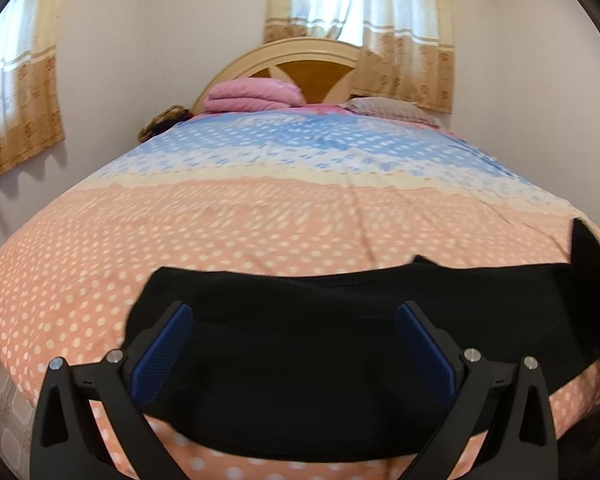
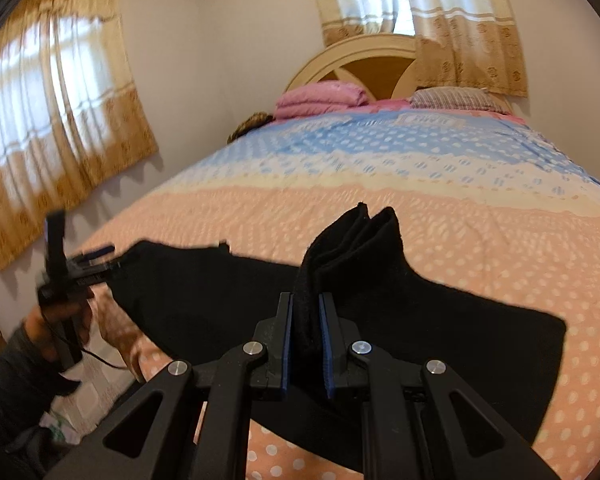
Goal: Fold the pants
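Observation:
Black pants (image 1: 300, 360) lie across the near edge of the bed, spread left to right. My left gripper (image 1: 296, 312) is open, its blue pads wide apart over the left end of the pants, holding nothing. In the right wrist view the pants (image 2: 440, 340) lie flat on the bed, and my right gripper (image 2: 305, 300) is shut on a bunched fold of them that stands up between the pads. The left gripper (image 2: 100, 254) shows at the far left of that view, blurred, at the pants' left end.
The bed (image 1: 260, 216) has a peach, cream and blue dotted cover. A folded pink blanket (image 1: 252, 96) and a pillow (image 1: 388, 110) lie by the wooden headboard (image 1: 320, 64). Curtained windows are on the left and back walls. A tiled floor (image 2: 96, 392) is at left.

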Demonstrator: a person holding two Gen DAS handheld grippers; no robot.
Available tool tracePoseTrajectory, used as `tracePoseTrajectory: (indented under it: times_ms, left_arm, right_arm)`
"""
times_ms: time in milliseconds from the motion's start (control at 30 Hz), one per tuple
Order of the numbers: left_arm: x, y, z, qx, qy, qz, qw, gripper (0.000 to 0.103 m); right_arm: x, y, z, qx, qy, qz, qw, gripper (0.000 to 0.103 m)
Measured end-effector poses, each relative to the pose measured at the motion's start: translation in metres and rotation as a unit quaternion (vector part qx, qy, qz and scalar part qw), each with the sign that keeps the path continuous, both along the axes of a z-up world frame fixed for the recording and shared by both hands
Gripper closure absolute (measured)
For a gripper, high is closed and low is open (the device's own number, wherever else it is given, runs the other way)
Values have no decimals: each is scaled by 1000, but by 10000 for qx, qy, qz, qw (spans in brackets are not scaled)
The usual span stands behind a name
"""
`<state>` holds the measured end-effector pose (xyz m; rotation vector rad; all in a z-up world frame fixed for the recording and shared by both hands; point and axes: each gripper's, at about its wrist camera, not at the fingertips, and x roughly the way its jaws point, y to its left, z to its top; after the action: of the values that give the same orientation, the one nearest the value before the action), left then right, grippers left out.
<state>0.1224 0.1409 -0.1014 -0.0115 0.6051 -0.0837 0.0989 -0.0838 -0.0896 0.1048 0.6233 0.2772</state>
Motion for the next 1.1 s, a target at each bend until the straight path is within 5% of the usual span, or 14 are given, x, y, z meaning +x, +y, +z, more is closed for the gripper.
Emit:
tracePoseTrajectory:
  times_ms: [333, 467, 600, 833, 1033, 1100]
  left_arm:
    - [2, -77, -8, -78, 307, -1055, 9939, 0]
    - [0, -107, -6, -87, 424, -1517, 9875, 0]
    - [1, -139, 4, -235, 463, -2009, 9782, 0]
    - [14, -199, 0, -418, 844, -2553, 9623, 1]
    - [28, -233, -12, -591, 1280, -2788, 9499, 30]
    - [27, -242, -15, -608, 1376, -2909, 9449, 65]
  right_arm:
    - [15, 13, -44, -198, 561, 276, 9978, 88]
    - [4, 5, -42, -134, 715, 361, 9967, 66]
    - [-31, -15, -28, -341, 505, 507, 9969, 58]
    - [-57, -88, -30, 106, 343, -510, 9981, 57]
    - [-62, -122, -27, 668, 83, -1078, 9919, 57]
    - [-62, -124, -26, 637, -8, -1142, 9914, 57]
